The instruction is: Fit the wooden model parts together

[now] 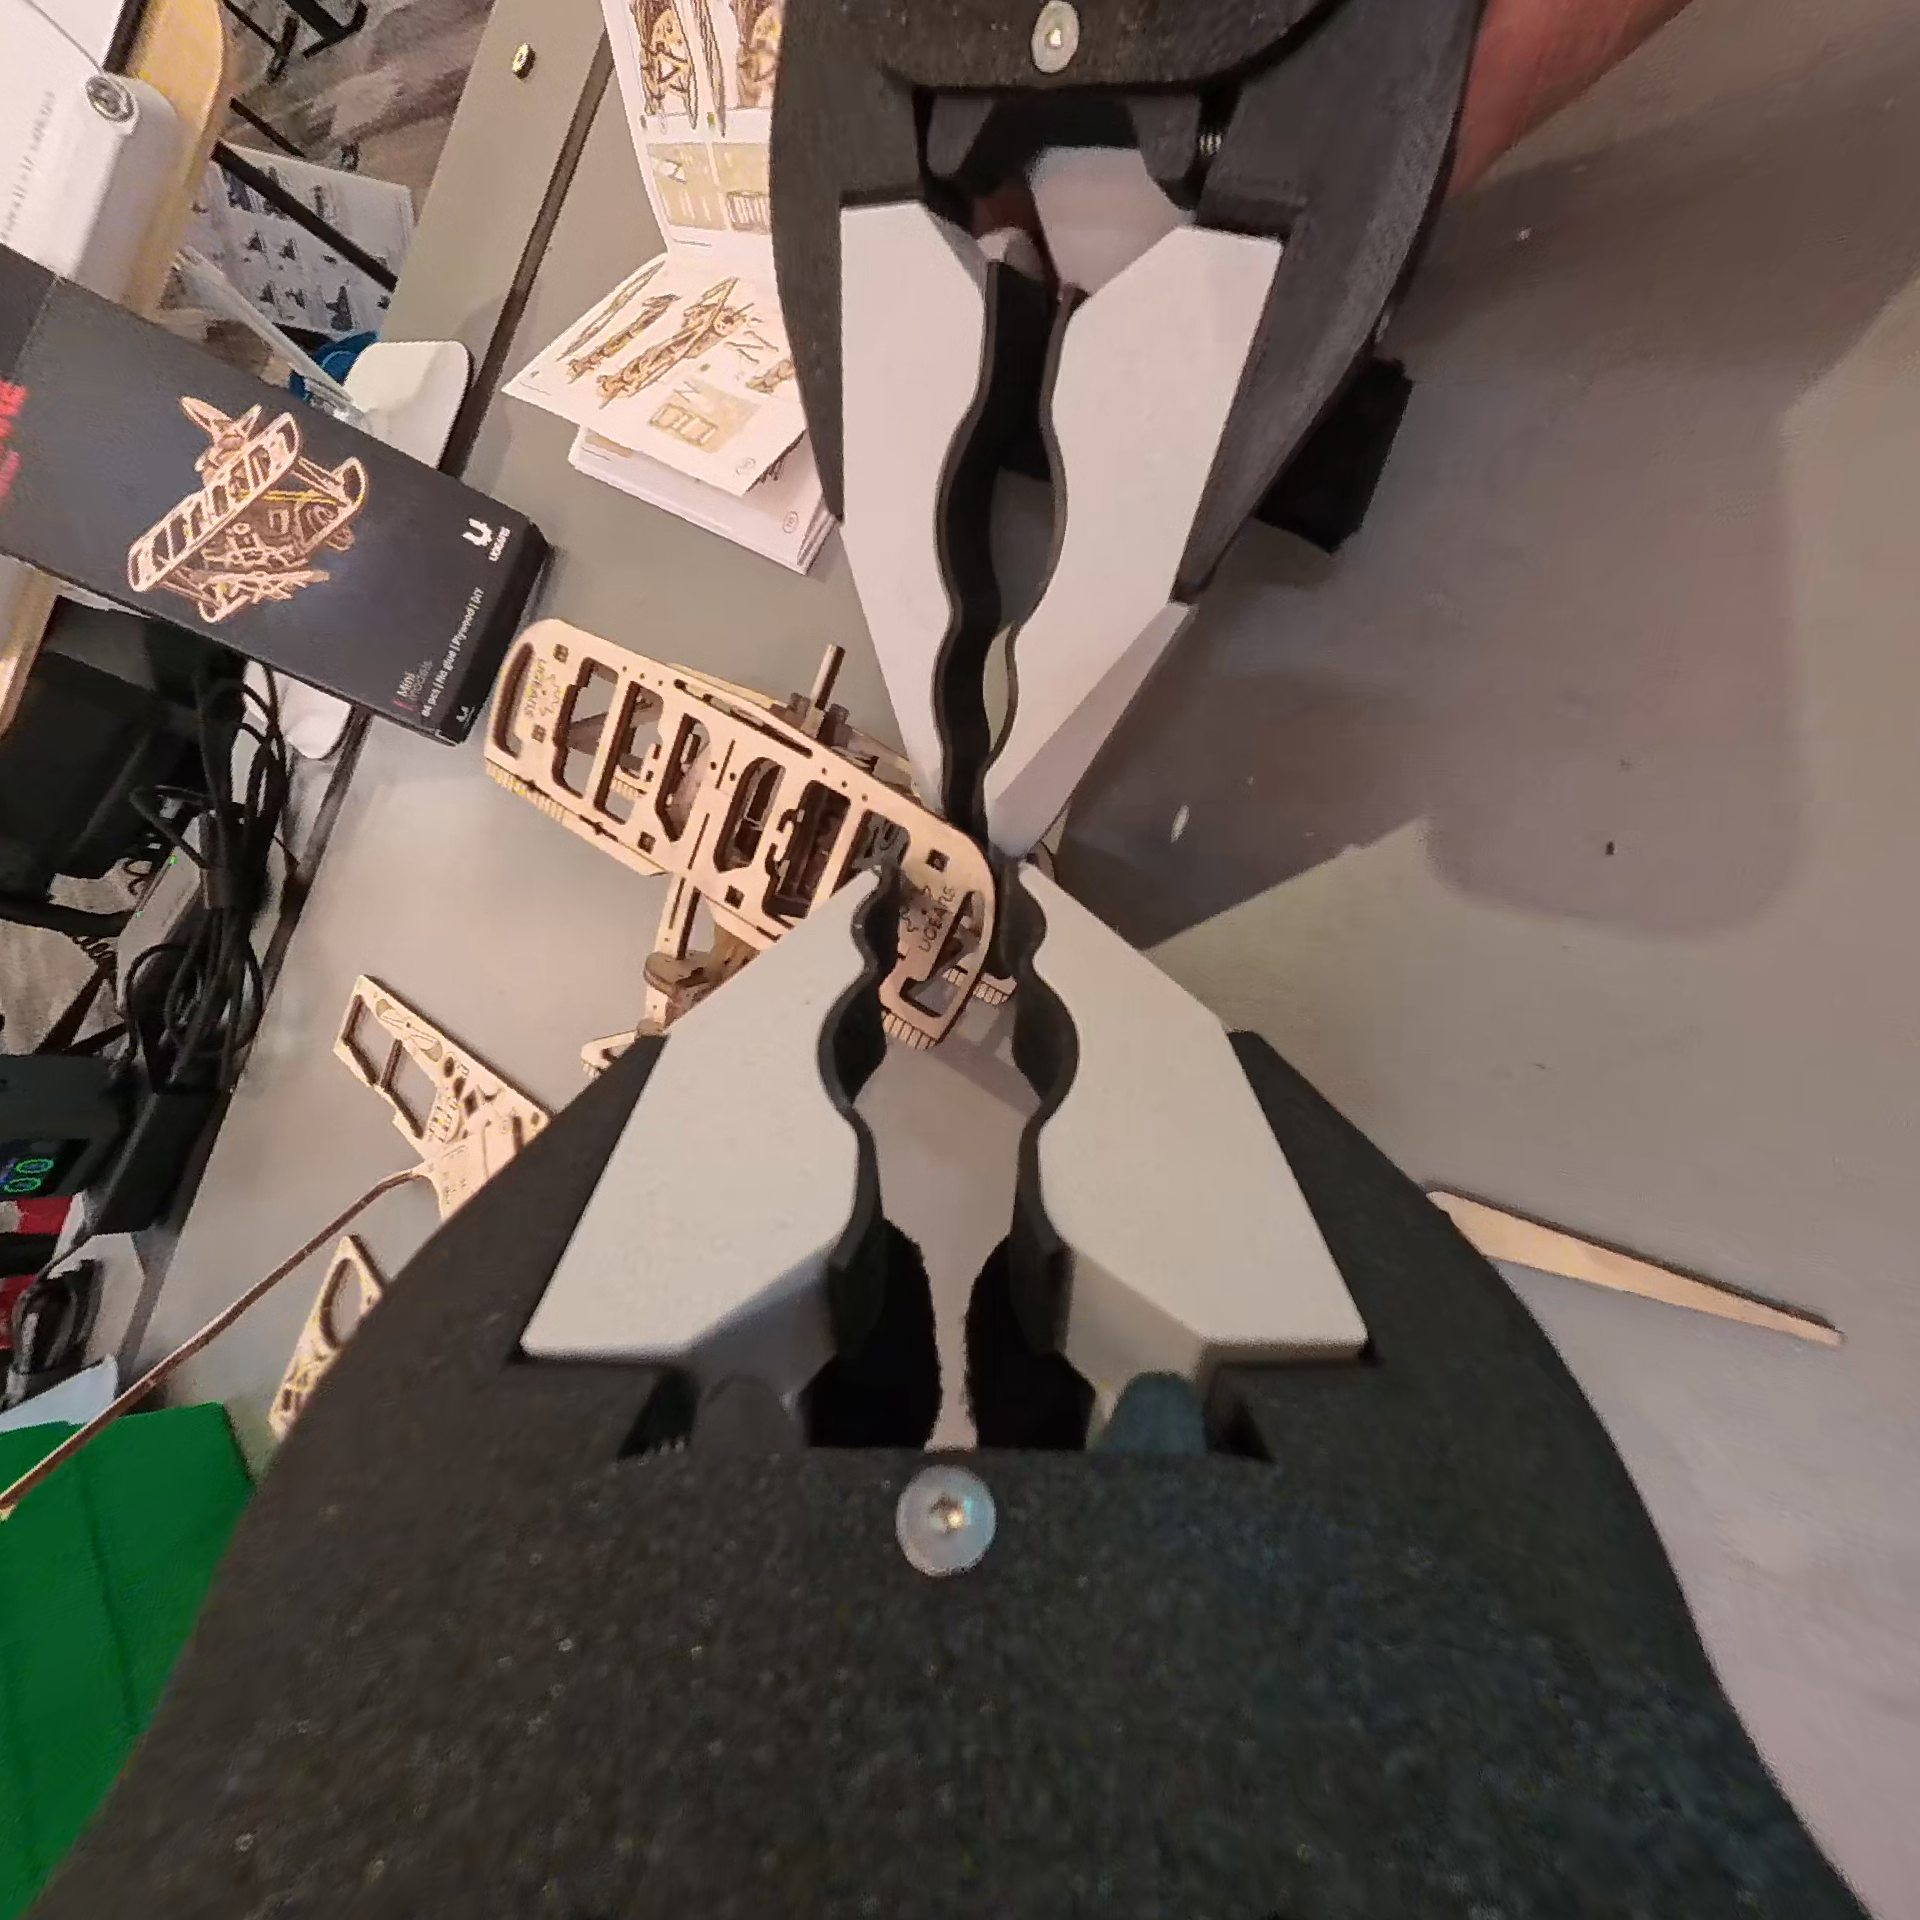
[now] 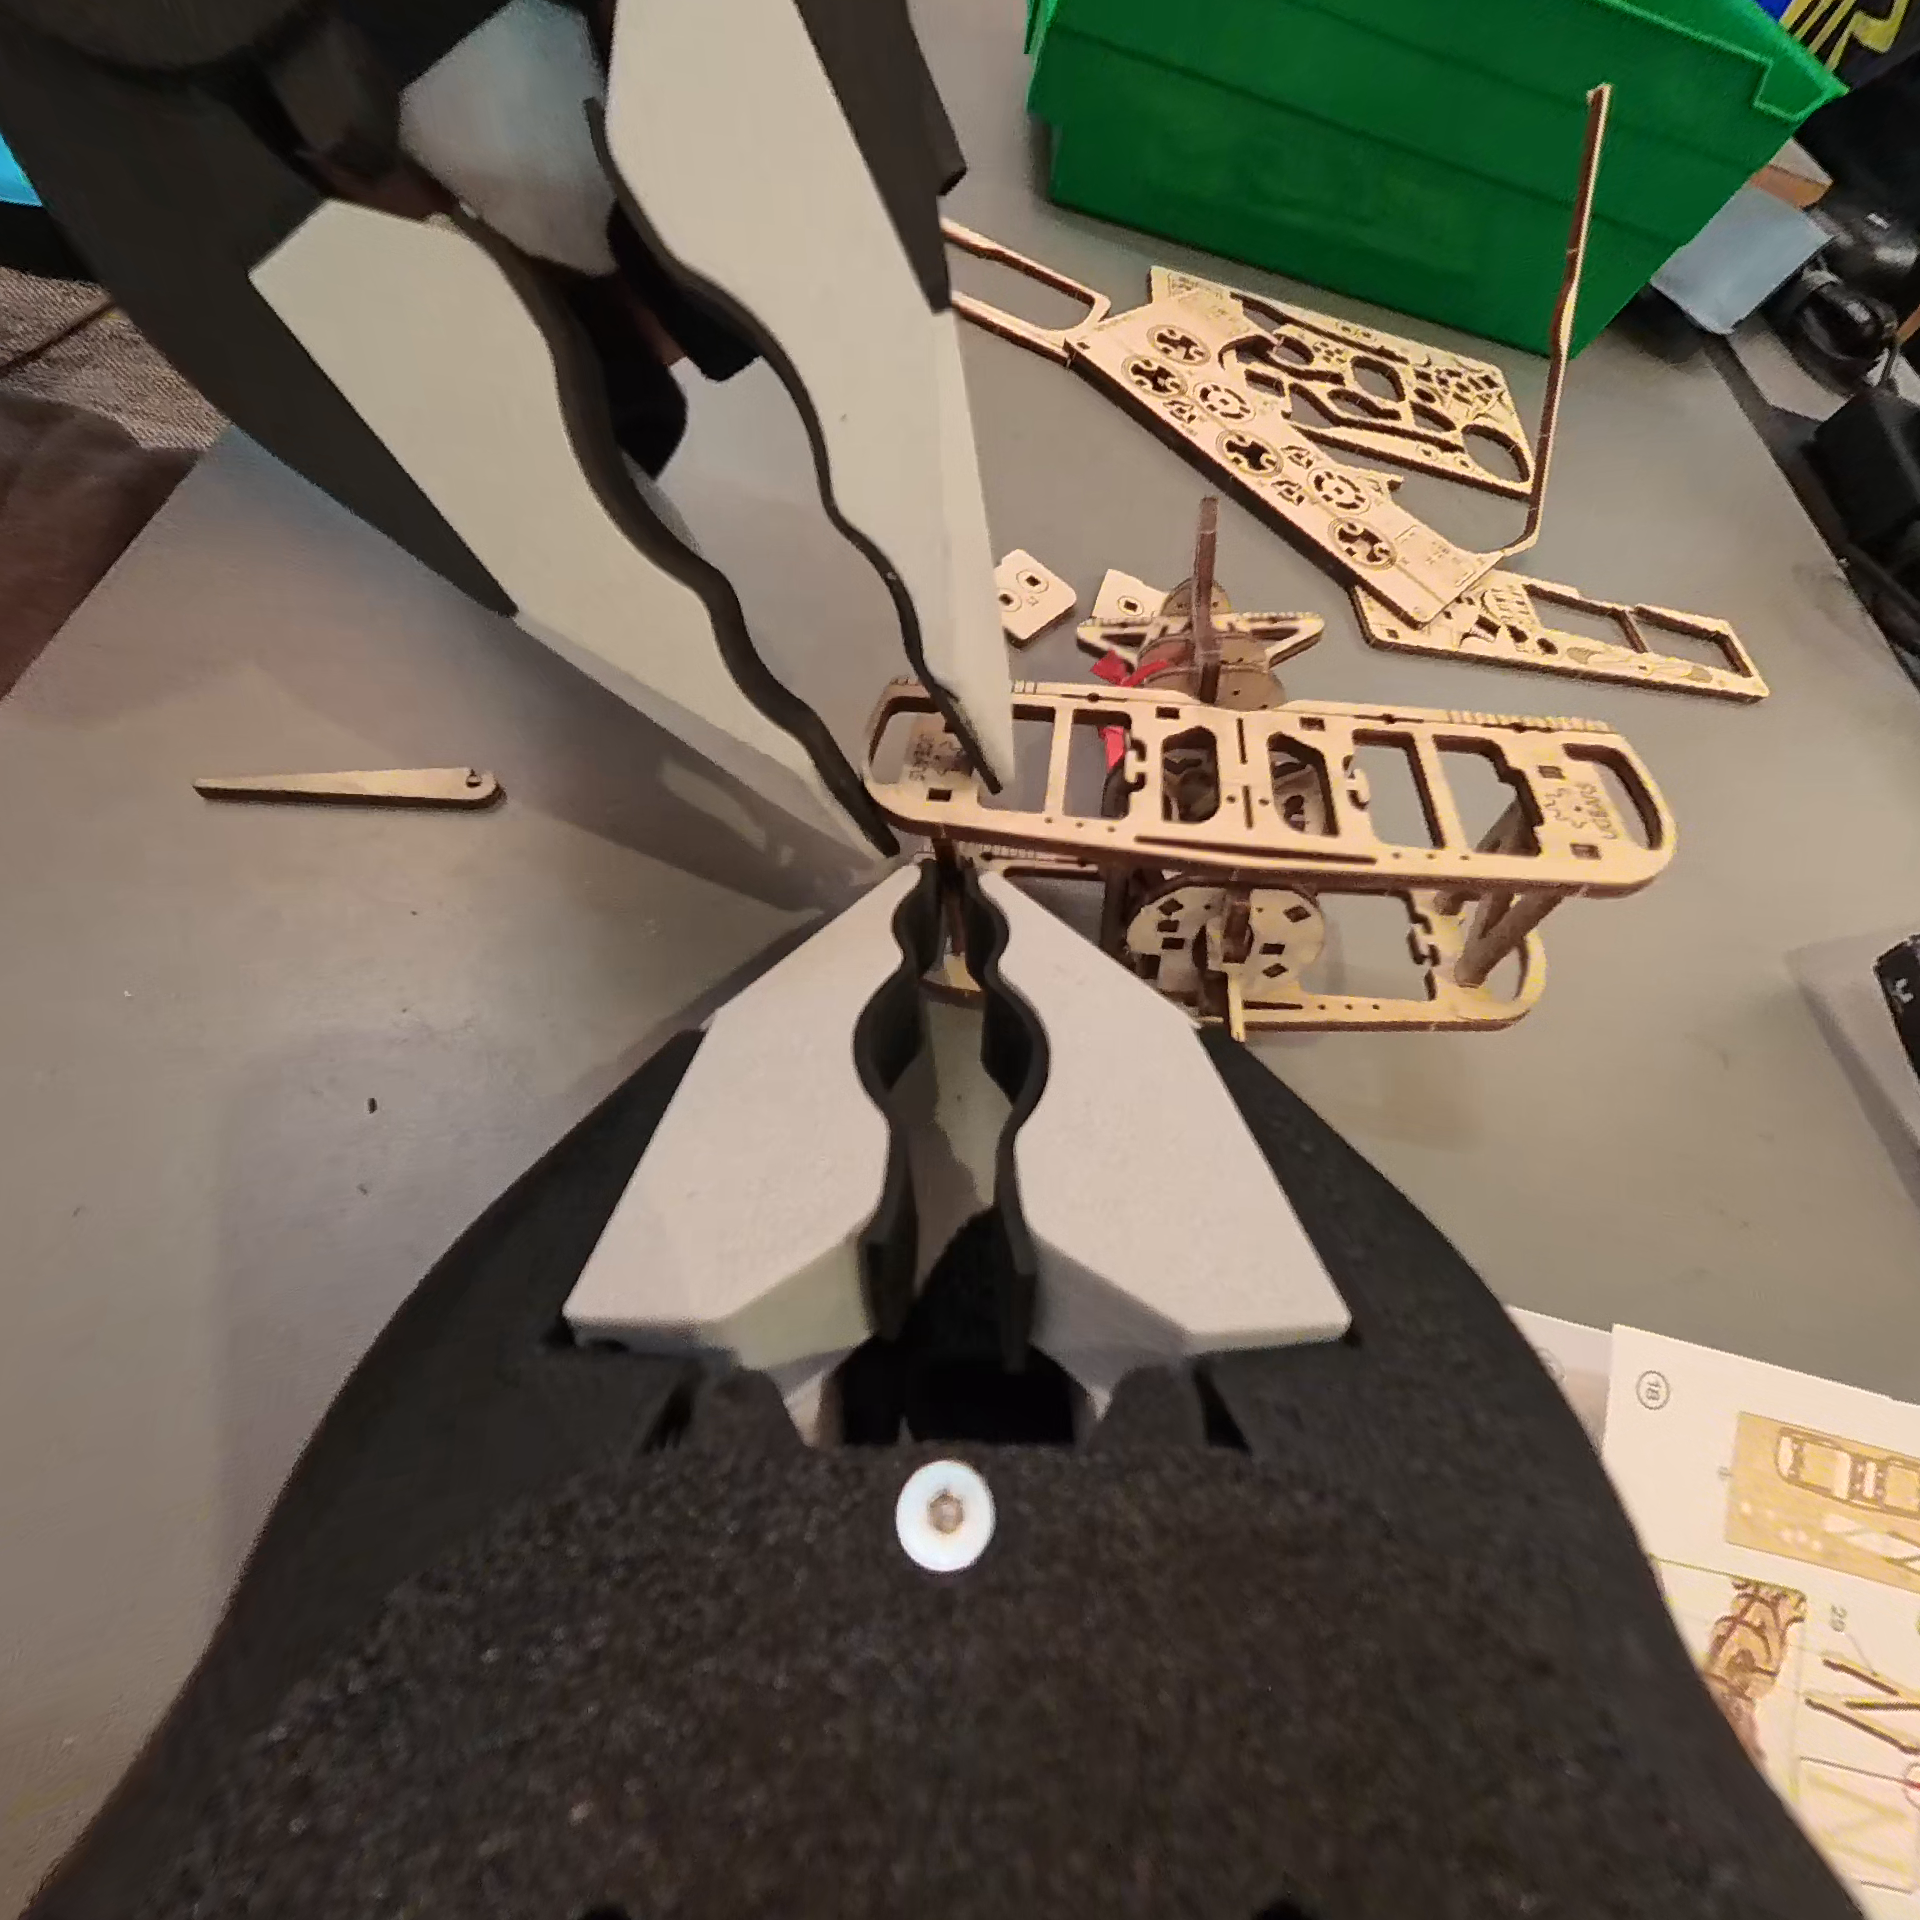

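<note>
Broadly, a grey tabletop (image 2: 312, 1039) carries everything, with a green bin (image 2: 1351, 156) at its far edge in the right wrist view. Between the two tools stands the wooden biplane model (image 2: 1299, 821), upright on its wheels, upper wing above lower. The left hand-held gripper (image 1: 940, 883) has its fingers apart around the rounded tip of the upper wing; whether the pads press it cannot be told. The right hand-held gripper (image 2: 951, 883) is nearly closed on a thin wooden strut at that same wing end, between the two wings. Punched plywood part sheets (image 2: 1299, 416) lie beyond the model, an instruction booklet (image 1: 686, 395) and a black box (image 1: 239, 499) nearby. A slim wooden stick (image 2: 343, 788) lies well apart.
</note>
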A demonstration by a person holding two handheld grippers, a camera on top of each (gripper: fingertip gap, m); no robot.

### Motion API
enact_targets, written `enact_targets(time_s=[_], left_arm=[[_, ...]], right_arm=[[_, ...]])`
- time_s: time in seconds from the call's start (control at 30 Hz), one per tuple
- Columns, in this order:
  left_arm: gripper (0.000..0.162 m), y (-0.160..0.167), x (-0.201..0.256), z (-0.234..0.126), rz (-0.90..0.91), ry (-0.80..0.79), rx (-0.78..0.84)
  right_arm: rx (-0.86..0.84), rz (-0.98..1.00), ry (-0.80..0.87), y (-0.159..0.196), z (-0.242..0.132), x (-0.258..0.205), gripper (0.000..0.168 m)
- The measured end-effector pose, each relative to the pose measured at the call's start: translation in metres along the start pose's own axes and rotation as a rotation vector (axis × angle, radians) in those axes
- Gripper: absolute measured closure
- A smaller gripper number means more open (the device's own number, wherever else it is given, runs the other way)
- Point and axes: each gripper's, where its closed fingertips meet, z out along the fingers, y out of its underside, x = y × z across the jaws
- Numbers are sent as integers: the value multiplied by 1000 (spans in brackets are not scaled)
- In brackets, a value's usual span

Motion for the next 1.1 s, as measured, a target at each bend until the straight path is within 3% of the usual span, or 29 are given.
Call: enact_targets(time_s=[0.37,0.53,0.6,0.7,0.8,0.93,1.0,1.1], left_arm=[[146,1,-2,3,13,-15,-15],[146,1,-3,3,3,-18,-13],[146,2,-3,2,0,-20,-12],[146,4,-4,0,-33,-29,2],[146,6,-5,-1,-52,-34,15],[146,11,-10,-2,-65,-57,9],[146,12,-11,-3,-93,-48,23],[146,12,-11,-3,-78,-53,28]], right_arm=[[-11,100,-5,0,1,3,165],[46,191,22,-4,-14,10,151],[33,286,36,1,-22,16,138],[-24,585,-26,8,-19,7,90],[-30,837,-45,3,-10,-3,93],[-37,994,82,7,-6,4,99],[5,1060,125,6,-8,11,93],[97,1161,74,0,-6,16,92]])
